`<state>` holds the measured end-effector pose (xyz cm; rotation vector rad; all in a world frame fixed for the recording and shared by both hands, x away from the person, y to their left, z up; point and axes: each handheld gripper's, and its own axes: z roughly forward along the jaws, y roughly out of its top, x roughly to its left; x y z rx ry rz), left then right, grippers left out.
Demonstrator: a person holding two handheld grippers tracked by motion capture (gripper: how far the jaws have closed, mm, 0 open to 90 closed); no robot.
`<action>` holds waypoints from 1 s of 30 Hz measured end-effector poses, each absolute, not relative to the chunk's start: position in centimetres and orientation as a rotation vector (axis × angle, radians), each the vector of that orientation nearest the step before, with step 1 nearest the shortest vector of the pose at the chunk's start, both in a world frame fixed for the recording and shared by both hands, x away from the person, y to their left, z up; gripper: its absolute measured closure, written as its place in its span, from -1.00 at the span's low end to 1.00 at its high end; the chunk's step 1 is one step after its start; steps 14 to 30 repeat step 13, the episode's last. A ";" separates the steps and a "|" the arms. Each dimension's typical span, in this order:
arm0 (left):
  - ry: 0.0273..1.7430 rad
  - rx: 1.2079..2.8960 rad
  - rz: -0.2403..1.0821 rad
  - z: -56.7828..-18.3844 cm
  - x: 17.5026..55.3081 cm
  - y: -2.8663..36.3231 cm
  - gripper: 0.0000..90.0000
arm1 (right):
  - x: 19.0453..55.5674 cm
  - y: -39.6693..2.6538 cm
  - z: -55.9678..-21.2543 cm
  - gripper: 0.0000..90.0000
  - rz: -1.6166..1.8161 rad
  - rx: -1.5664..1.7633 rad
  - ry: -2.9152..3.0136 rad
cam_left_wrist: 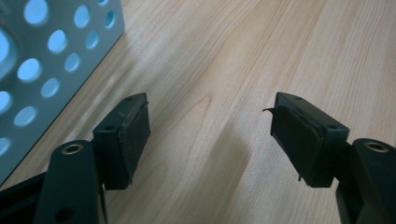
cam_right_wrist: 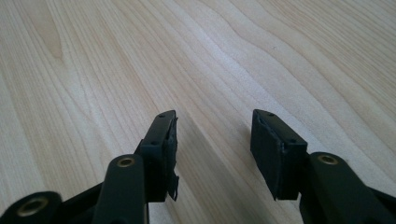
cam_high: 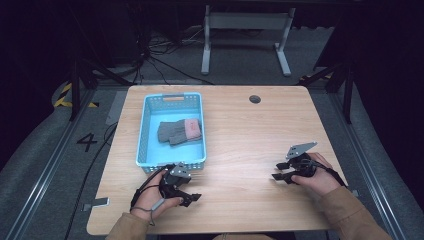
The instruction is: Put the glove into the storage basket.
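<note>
From the high view I count one wooden table (cam_high: 240, 150), one light-blue perforated basket (cam_high: 145, 135) on its left half, and inside it gloves (cam_high: 179, 131): grey knit with a pink cuff, lying together in the middle of the basket; I read them as two, though they overlap and I cannot be sure. There is one round dark grommet (cam_high: 255, 99) near the far edge of the table. I hold two grippers. My left gripper (cam_high: 191, 198) sits just in front of the basket's near wall, its jaws spread and empty, pointing to the right across the table. My right gripper (cam_high: 278, 171) is well apart on the right side of the table, also spread and empty, pointing left.

In the left gripper view I see my two black jaws standing wide, nothing between the pads, only bare wood (cam_left_wrist: 224, 70) below them. One corner of the basket (cam_left_wrist: 51, 60) with its round holes stands at the left, near my left jaw but not touching it.

In the right gripper view my two jaws stand open with a clear gap, holding nothing, low over bare wood grain (cam_right_wrist: 140, 56).
</note>
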<state>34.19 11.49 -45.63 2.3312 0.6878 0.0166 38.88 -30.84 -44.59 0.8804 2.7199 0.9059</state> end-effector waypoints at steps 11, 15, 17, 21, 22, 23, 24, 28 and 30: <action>0.693 2.334 0.029 -45.7 34.3 11.6 -0.36 | 38.9 -30.9 -44.5 0.15 0.911 0.875 2.710; 0.694 2.333 0.031 -45.7 34.3 11.7 -0.36 | 38.8 -30.9 -44.4 0.15 0.914 0.878 2.705; 0.694 2.333 0.031 -45.7 34.3 11.7 -0.36 | 38.8 -30.9 -44.4 0.15 0.914 0.878 2.705; 0.694 2.333 0.031 -45.7 34.3 11.7 -0.36 | 38.8 -30.9 -44.4 0.15 0.914 0.878 2.705; 0.694 2.333 0.031 -45.7 34.3 11.7 -0.36 | 38.8 -30.9 -44.4 0.15 0.914 0.878 2.705; 0.694 2.333 0.031 -45.7 34.3 11.7 -0.36 | 38.8 -30.9 -44.4 0.15 0.914 0.878 2.705; 0.694 2.333 0.031 -45.7 34.3 11.7 -0.36 | 38.8 -30.9 -44.4 0.15 0.914 0.878 2.705; 0.694 2.333 0.031 -45.7 34.3 11.7 -0.36 | 38.8 -30.9 -44.4 0.15 0.914 0.878 2.705; 0.694 2.333 0.031 -45.7 34.3 11.7 -0.36 | 38.8 -30.9 -44.4 0.15 0.914 0.878 2.705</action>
